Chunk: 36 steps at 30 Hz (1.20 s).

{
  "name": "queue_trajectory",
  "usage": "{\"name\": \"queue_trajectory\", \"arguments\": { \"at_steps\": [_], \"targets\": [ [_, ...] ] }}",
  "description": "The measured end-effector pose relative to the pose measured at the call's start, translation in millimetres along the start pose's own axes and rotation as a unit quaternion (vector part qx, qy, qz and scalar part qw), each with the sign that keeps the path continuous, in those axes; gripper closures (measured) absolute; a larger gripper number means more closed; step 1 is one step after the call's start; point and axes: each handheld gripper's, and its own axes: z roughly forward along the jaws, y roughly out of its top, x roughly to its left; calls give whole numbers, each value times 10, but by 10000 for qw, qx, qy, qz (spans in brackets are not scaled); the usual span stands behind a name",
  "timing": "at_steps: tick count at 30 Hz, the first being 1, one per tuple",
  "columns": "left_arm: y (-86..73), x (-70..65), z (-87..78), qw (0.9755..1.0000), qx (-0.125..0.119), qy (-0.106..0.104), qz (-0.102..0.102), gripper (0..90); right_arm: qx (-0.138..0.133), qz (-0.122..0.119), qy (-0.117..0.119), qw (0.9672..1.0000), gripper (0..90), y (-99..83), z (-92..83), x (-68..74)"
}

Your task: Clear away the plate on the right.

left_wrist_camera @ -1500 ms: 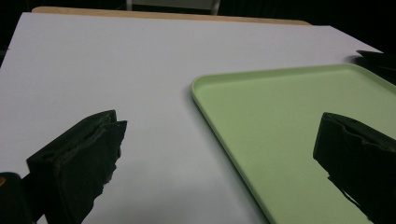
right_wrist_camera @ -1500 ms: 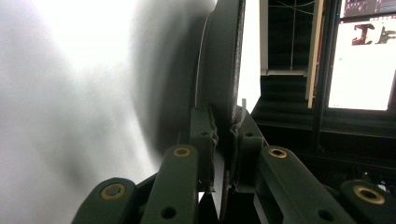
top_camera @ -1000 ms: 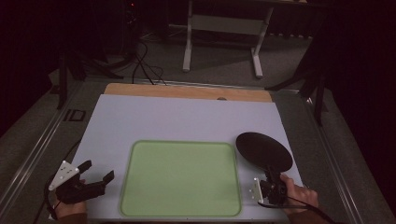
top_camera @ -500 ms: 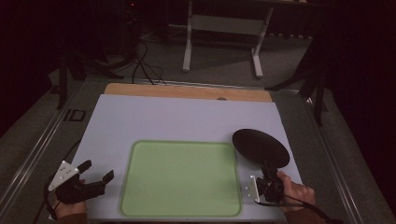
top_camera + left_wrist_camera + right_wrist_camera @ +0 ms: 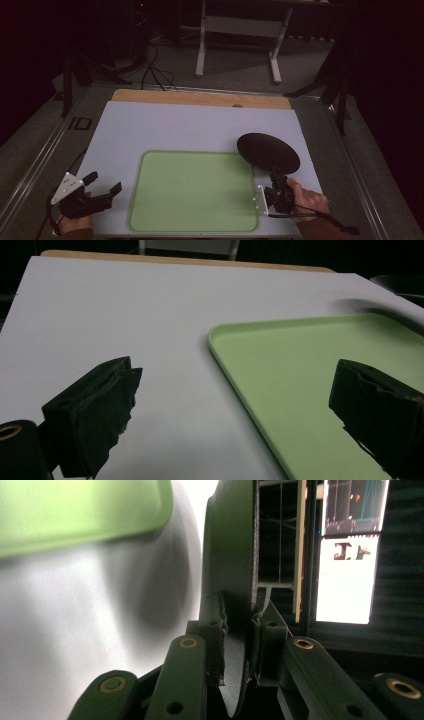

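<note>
Right gripper [image 5: 235, 645] view reveals jaws clamping the black plate's [image 5: 232, 555] rim.

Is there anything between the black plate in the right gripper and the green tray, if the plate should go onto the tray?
Nothing visible stands in the way. The right gripper holds the black plate by its rim, just beside the green tray, whose surface is bare. The left gripper is open on the tray's far side.

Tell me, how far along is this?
Early, I'd guess. Done: the right claw has clamped the black plate by its rim. In hand: the plate is held beside the green tray, just overlapping its corner. Left: setting it down, perhaps on the tray; the left claw waits open.
</note>
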Motion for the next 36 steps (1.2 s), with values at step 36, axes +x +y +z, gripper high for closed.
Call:
{"name": "queue_trajectory", "arguments": {
  "at_steps": [36],
  "targets": [
    [4, 4, 2, 10000, -21, -8, -13, 47, -826, -387, -61, 9958, 772, 665, -114, -93]
  ]
}}
